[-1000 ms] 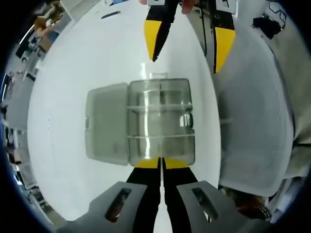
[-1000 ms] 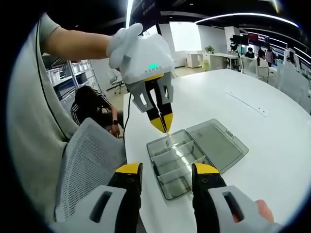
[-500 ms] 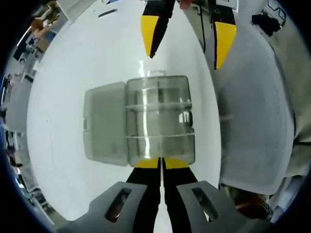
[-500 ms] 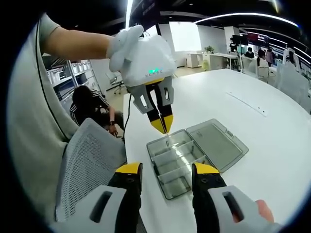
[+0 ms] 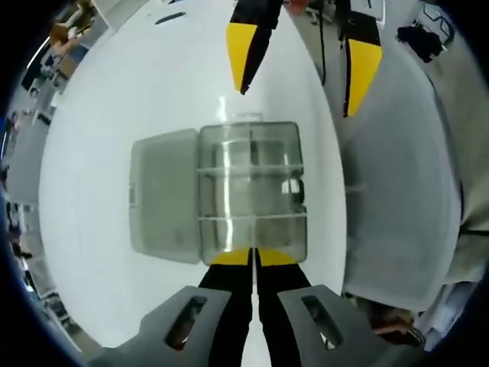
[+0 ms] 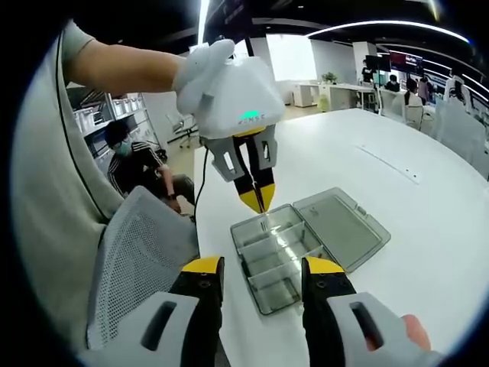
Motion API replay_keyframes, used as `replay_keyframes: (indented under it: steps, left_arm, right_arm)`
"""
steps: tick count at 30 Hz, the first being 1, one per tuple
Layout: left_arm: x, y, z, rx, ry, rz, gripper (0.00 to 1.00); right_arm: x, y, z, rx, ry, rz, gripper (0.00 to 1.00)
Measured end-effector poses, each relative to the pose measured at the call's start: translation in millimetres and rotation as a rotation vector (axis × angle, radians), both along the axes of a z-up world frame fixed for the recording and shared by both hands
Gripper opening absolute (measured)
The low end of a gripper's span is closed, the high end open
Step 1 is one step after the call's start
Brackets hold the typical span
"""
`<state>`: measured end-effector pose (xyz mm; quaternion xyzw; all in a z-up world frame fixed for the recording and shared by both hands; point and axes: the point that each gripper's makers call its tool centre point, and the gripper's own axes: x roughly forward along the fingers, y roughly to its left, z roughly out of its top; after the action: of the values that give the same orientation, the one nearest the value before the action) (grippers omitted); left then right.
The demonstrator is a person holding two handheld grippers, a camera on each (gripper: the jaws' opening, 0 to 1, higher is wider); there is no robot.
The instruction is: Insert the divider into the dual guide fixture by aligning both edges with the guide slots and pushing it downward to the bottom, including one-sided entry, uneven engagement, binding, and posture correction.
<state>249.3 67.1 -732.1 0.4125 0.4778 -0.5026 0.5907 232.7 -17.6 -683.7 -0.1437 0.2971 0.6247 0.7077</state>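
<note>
A clear box [image 5: 252, 191] with its lid [image 5: 164, 195] swung open flat lies on a broad white bench [image 5: 114, 115], close to the bench's edge; two thin dividers [image 5: 252, 170] cross the box and split it into three bays; whether they sit fully down in their slots cannot be told. The left gripper [image 6: 254, 197] hangs just above the box's near end, its yellow-tipped fingers [image 6: 248, 197] pressed together, with nothing visibly between them; the right gripper [image 6: 256, 287] is held short of the box, fingers [image 6: 202, 275] spread wide and empty. A grey mesh chair back [image 6: 137, 260] stands against the bench edge; behind it a person [image 6: 145, 164] sits low beside shelving [image 6: 95, 126]; beyond the bench lie an open office with ceiling strip lights [image 6: 367, 27], desks and distant people [image 6: 416, 88].
</note>
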Motion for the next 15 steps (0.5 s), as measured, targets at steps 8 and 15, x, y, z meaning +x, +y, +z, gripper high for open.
replay_keyframes:
  steps: [8, 15]
  left_arm:
    - [-0.2, 0.7, -4.2, -0.014, 0.010, 0.018, 0.00]
    - [0.1, 1.1, -8.1, -0.017, 0.017, 0.012, 0.00]
  right_arm:
    - [-0.8, 1.1, 0.9, 0.001, 0.000, 0.003, 0.37]
    - [-0.3, 1.6, 1.6, 0.001, -0.001, 0.005, 0.37]
